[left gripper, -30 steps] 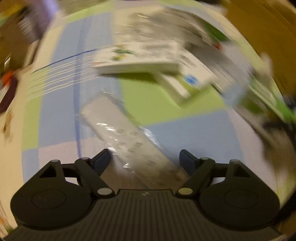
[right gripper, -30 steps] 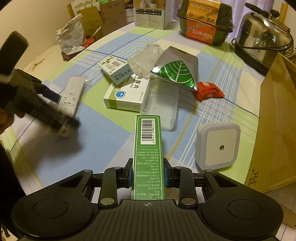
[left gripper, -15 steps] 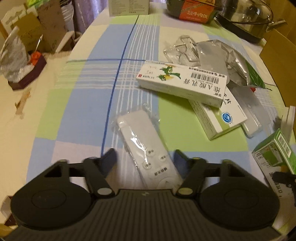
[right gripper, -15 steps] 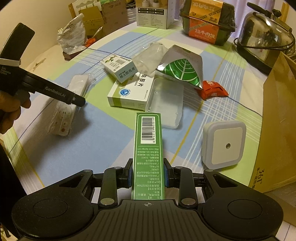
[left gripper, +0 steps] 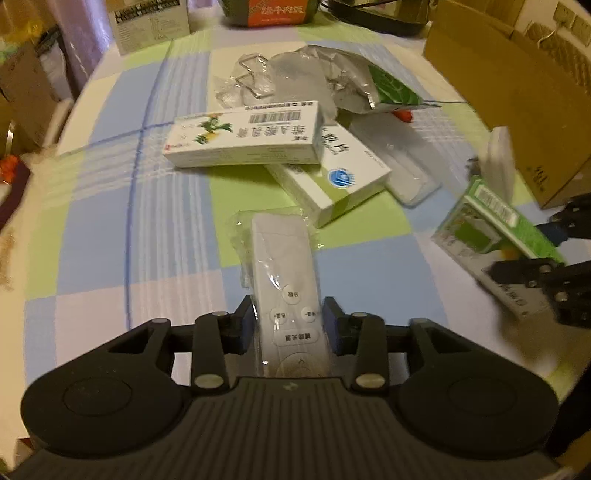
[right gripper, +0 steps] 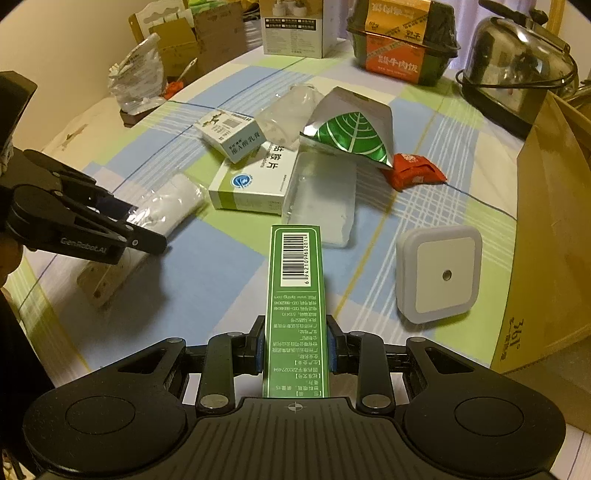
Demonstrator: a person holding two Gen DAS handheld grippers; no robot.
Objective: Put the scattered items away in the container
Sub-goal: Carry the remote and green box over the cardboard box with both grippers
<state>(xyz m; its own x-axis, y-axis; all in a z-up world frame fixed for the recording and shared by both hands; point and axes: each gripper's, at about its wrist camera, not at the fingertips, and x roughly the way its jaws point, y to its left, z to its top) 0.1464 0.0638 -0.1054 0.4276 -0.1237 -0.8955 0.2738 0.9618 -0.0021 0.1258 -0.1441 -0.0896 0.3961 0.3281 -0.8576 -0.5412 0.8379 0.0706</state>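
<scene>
Remote control [left gripper: 286,284], wrapped in clear plastic, sits low over the checked tablecloth [left gripper: 110,229], pinched by the left gripper [left gripper: 290,321]. Right gripper [right gripper: 295,350] clamps a green box [right gripper: 295,295]. Best carry both level to the cardboard box [right gripper: 546,229], since the plastic may slip.

Background clutter at the table's far edge, off the checked cloth [right gripper: 207,280].
Steel lidded pot [right gripper: 517,70] far right with black cord; orange-and-black food tub [right gripper: 400,40] beside it; white printed box [right gripper: 295,27] at centre back; brown cartons [right gripper: 192,40] far left; crumpled clear bag [right gripper: 138,79] on a dark tray.
</scene>
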